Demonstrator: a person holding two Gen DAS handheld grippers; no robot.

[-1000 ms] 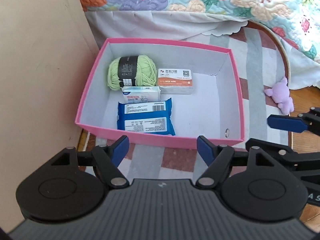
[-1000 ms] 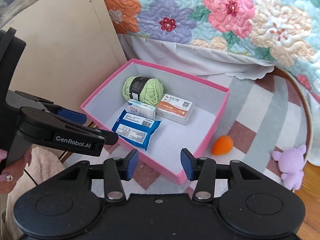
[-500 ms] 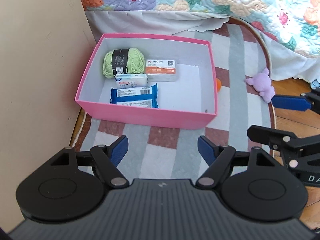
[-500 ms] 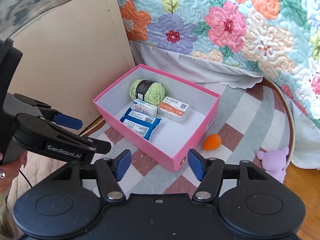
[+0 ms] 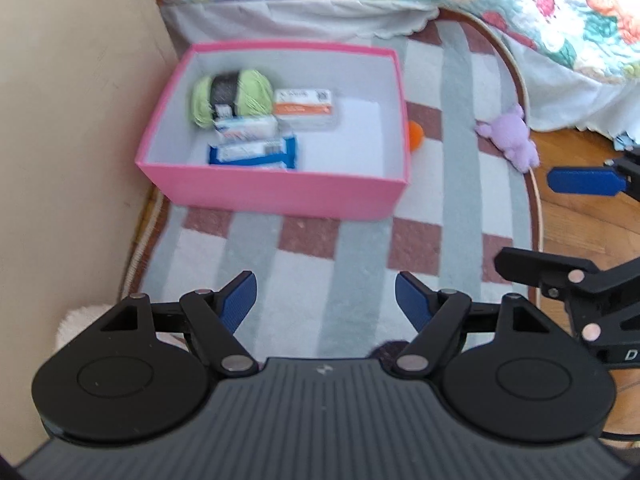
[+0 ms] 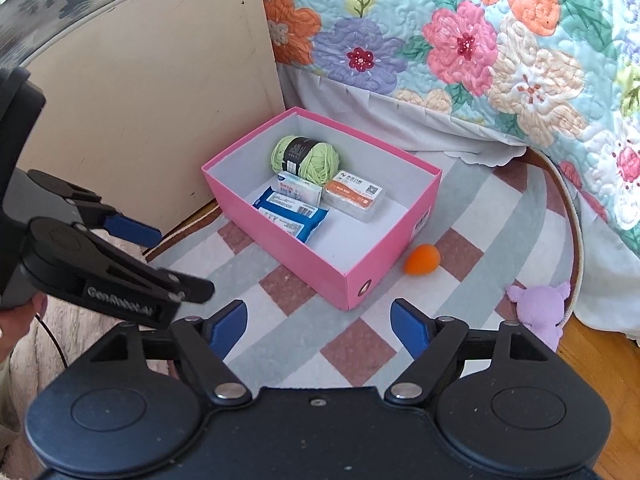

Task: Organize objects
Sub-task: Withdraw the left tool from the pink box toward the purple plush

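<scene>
A pink box [image 5: 276, 190] [image 6: 304, 258] stands on a striped rug by a beige panel. In it lie a green yarn ball [image 5: 232, 96] [image 6: 306, 158], an orange-and-white card box [image 5: 306, 108] [image 6: 354, 196], a small white packet [image 5: 246, 128] [image 6: 298, 192] and a blue wipes pack [image 5: 254, 152] [image 6: 290, 218]. An orange egg-shaped sponge [image 5: 415, 134] [image 6: 422, 259] and a purple plush toy [image 5: 512, 136] [image 6: 540, 312] lie on the rug right of the box. My left gripper [image 5: 326, 300] and right gripper [image 6: 318, 326] are open and empty, held back from the box.
A flower-quilted bed [image 6: 480, 48] runs along the back and right. The beige panel [image 5: 72, 120] [image 6: 152, 92] stands left of the box. Wood floor [image 5: 580, 208] shows beyond the rug's right edge. Something white and fluffy [image 5: 78, 318] lies at the lower left.
Both grippers have drawn back from the box, which now looks smaller and farther. The right gripper's jaws have opened wider. The box's contents have not moved.
</scene>
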